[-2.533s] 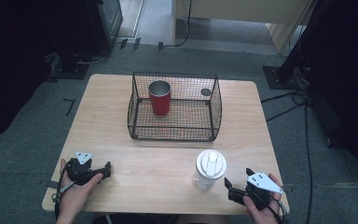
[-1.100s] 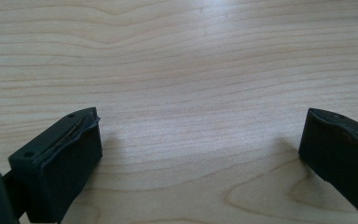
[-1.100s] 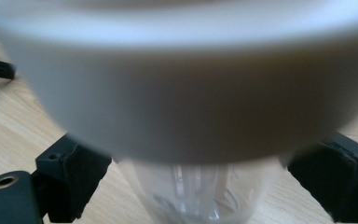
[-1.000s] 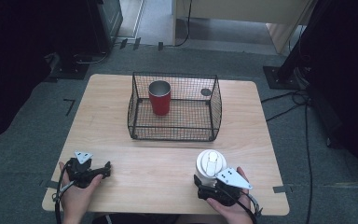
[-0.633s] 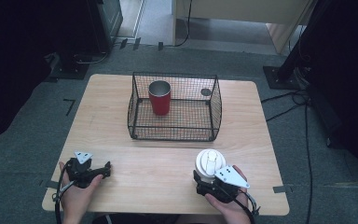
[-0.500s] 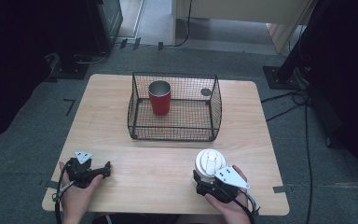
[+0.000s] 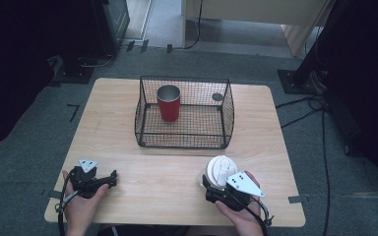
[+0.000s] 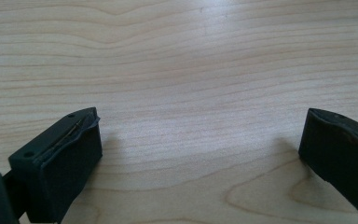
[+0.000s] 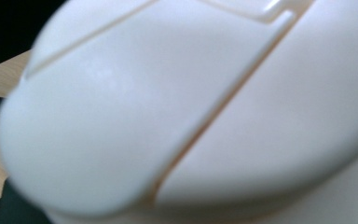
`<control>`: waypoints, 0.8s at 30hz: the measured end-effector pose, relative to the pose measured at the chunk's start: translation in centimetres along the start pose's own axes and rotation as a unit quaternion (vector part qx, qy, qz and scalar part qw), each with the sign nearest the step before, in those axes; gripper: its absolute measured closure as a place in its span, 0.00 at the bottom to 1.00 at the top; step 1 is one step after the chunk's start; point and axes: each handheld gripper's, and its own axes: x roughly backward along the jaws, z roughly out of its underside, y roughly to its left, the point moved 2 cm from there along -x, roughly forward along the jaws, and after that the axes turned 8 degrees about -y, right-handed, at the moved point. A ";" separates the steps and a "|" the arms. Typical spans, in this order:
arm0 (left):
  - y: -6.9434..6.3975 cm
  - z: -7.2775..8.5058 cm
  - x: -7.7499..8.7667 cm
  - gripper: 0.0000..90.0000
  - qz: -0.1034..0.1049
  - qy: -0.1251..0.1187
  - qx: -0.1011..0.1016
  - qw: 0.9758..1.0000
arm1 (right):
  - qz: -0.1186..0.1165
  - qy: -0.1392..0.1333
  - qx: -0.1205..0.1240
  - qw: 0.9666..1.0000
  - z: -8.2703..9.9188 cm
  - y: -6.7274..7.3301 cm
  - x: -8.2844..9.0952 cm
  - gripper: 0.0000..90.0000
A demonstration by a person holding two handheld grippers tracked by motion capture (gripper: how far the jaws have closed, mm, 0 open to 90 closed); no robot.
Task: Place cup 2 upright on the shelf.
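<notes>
A white cup with a domed white lid (image 7: 220, 170) stands near the table's front right. My right gripper (image 7: 212, 186) is pressed up against its near side, the grey plate just right of the lid. In the right gripper view the blurred lid (image 9: 191, 107) is very close and hides the jaws, so I cannot tell how tightly they sit on the cup. At the front left, my left gripper (image 7: 112, 178) rests on the wood, open. Its own view shows only bare table between its jaws (image 8: 200, 149).
A black wire basket (image 7: 182, 142) sits mid-table, with a red cup (image 7: 169, 103) upright inside at its left and a small dark round thing (image 7: 217, 97) at its back right. Bare wooden table (image 7: 167, 167) lies between the grippers. Cables run across the floor at the right.
My right gripper came in from the front right corner to the white cup and has held still there for the last second. The left gripper has not moved.
</notes>
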 end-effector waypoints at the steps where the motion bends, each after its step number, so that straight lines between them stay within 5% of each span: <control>1: 0.0 0.0 0.0 0.00 0.000 0.000 0.000 1.000 | -0.001 -0.002 0.001 1.000 -0.2 0.1 -0.1 0.18; 24: 0.0 0.0 0.0 0.00 0.000 0.000 0.000 1.000 | -0.014 -0.066 0.028 0.997 -5.1 1.7 -1.1 0.18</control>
